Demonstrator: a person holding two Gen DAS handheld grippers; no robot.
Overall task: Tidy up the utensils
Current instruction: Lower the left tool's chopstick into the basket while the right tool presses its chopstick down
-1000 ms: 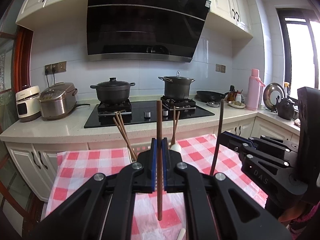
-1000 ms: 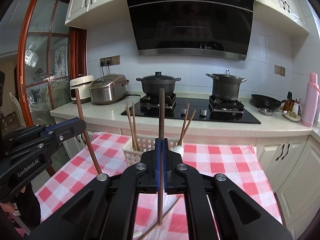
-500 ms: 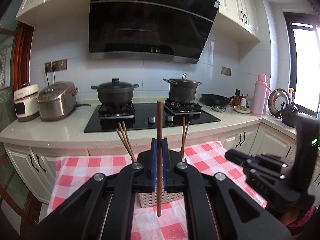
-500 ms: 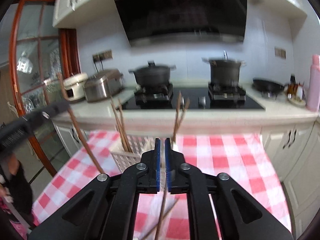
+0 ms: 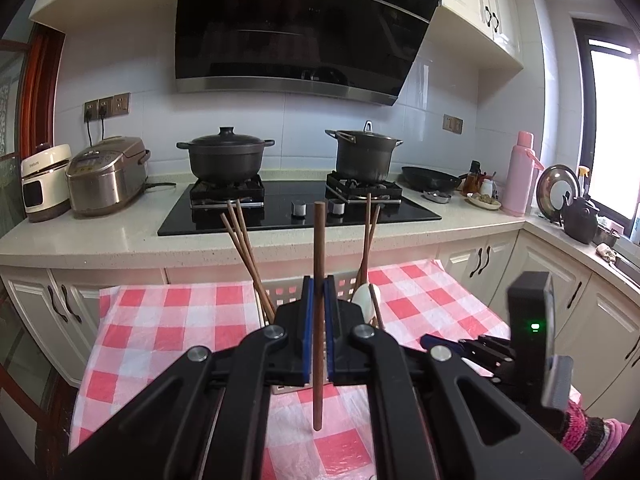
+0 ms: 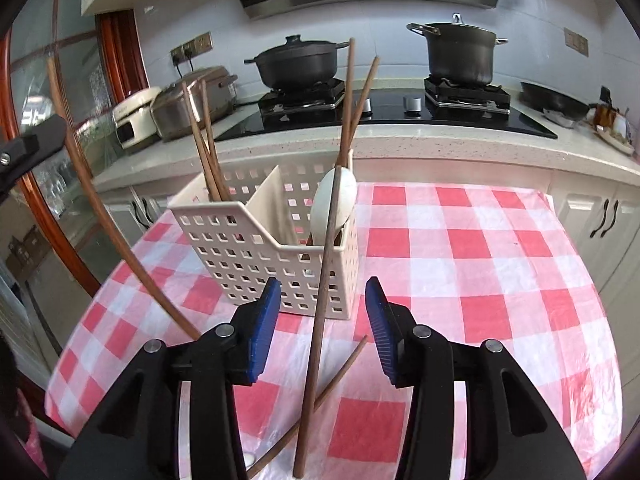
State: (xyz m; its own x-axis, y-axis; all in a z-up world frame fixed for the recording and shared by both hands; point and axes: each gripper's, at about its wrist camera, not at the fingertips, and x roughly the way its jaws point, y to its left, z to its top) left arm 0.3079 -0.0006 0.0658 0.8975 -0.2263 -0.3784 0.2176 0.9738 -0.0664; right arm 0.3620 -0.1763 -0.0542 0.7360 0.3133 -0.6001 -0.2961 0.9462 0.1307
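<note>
Btwn opening right gripper [image 6: 322,326] pads: chopstick [image 6: 320,312], untouched.

Two black plastic grippers, left gripper [image 5: 318,330] and right gripper [image 6: 323,330], jaws lined with ridged blue pads [image 6: 262,330], round silver screws [image 6: 224,330], small green light [image 5: 535,325] on a black box, fuzzy pink knit sleeve [image 5: 588,438]

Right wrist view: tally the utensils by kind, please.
Chopsticks: 7 (2 in the left compartment of the basket, 2 in its right, 1 between the opening jaws of the right gripper, 1 on the tablecloth, 1 in the left gripper)
White spoon: 1
Total: 8
</note>
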